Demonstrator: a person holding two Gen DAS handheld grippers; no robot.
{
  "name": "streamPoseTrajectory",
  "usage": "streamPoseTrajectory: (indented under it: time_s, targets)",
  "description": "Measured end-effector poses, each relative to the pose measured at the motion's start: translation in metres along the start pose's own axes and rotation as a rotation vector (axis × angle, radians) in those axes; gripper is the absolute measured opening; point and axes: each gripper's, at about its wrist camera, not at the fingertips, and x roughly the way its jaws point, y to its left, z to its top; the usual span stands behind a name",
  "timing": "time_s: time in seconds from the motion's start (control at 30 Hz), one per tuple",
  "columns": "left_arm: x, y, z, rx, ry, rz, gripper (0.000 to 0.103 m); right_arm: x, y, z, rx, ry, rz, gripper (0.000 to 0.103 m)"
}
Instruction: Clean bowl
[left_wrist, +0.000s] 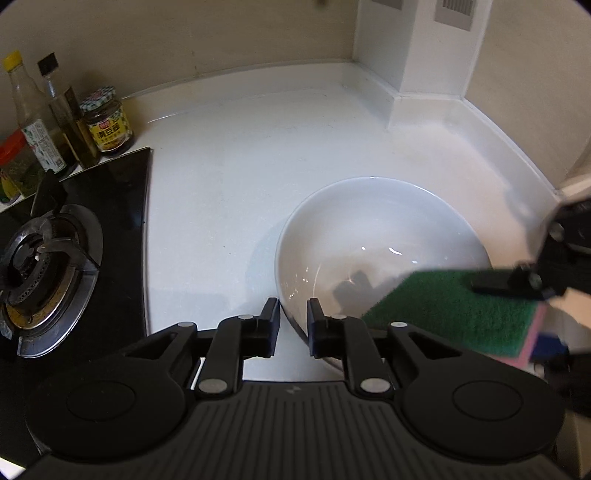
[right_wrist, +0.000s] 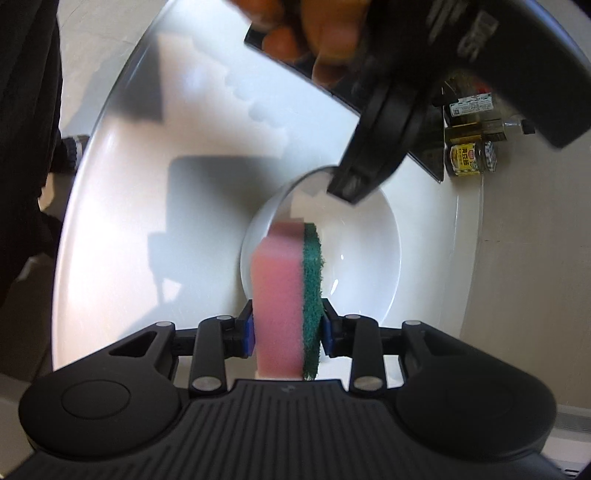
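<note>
— Jaws first: how do they stand?

— On the right gripper (right_wrist: 288, 334) they're clamped across a sponge (right_wrist: 286, 291), pink foam on one side and a green scouring face on the other. On the left gripper (left_wrist: 292, 328) they stand narrowly apart, straddling the near rim of the bowl (left_wrist: 373, 236) — whether they actually pinch it, I cannot tell.

— Where does the bowl sit?

— On the white desk (left_wrist: 221, 192), beside the gas hob (left_wrist: 48, 258), with the sponge hanging just over its inside.

— How will it handle?

— Glazed, white, likely ceramic: stiff, fairly heavy, slippery when wet, and it would chip if dropped. I'd hold it by the rim. The sponge is soft and light — it gives under pressure.
</note>
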Motion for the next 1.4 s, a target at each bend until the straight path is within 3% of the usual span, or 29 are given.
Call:
streamPoseTrajectory:
  time_s: [0.17,0.27,0.4,0.67,1.0,1.13,1.2,1.4]
  targets:
    - [0.007,0.003,0.012,0.123,0.008,-0.02,0.009,-0.007,0.006,0.014,-0.048,-0.074,-0.001,0.029]
    - [0.011,0.005,0.019,0.177,0.017,-0.066,0.014,-0.008,0.011,0.007,-0.135,-0.042,-0.03,0.029]
    - [0.014,0.0,0.021,0.203,0.013,-0.05,0.014,-0.004,0.021,0.008,-0.206,0.019,-0.084,0.029]
    - [0.003,-0.004,0.009,0.139,0.016,-0.011,0.017,-0.007,0.01,0.004,-0.16,0.034,-0.082,0.029]
    - [-0.011,0.005,-0.008,0.032,0.005,-0.013,0.02,-0.004,0.005,0.01,-0.146,0.056,-0.067,0.029]
    - [-0.01,0.004,-0.005,0.051,0.002,-0.004,0.019,-0.005,0.003,0.017,-0.121,0.055,-0.058,0.029]
    - [-0.009,0.002,-0.003,0.072,0.003,0.002,0.019,0.013,0.005,0.012,-0.098,0.045,-0.043,0.029]
    - [0.0,-0.001,0.01,0.109,0.0,-0.006,0.019,0.01,-0.003,0.019,0.053,-0.04,0.069,0.029]
